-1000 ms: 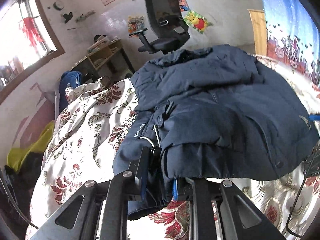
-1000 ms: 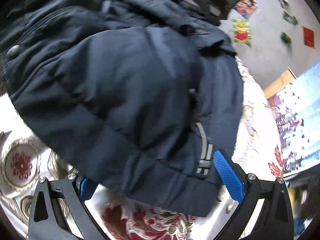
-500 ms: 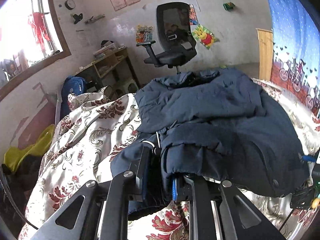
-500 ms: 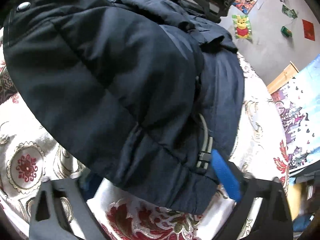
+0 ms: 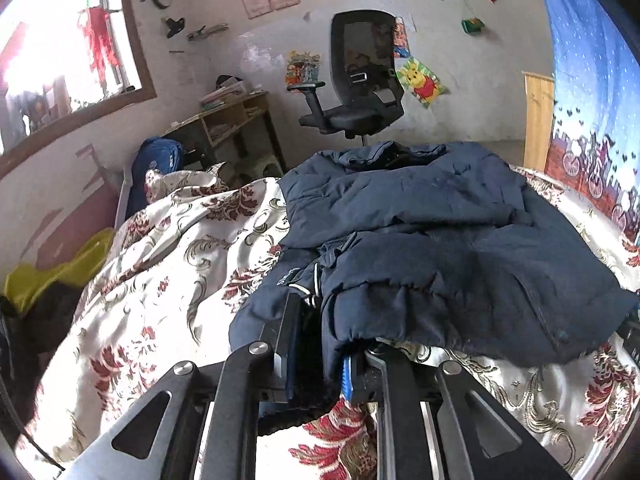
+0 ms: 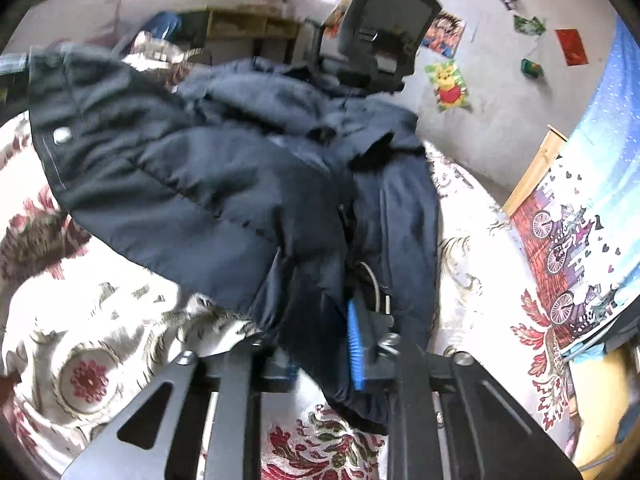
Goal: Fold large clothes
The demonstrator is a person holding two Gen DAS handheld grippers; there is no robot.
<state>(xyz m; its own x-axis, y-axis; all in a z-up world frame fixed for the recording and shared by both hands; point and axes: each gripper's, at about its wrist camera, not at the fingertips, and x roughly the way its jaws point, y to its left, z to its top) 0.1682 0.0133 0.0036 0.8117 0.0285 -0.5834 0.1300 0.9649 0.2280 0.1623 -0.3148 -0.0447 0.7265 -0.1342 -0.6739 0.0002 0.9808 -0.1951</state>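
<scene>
Gripping the navy padded jacket (image 5: 440,248) at its near hem with both tools: I see the left gripper (image 5: 318,356) clenched on a bunched fold, and the right gripper (image 6: 316,344) jaws, just closed, pinching the hem too. Jacket lies on the floral bedspread (image 5: 168,280); black office chair (image 5: 360,80) behind.
</scene>
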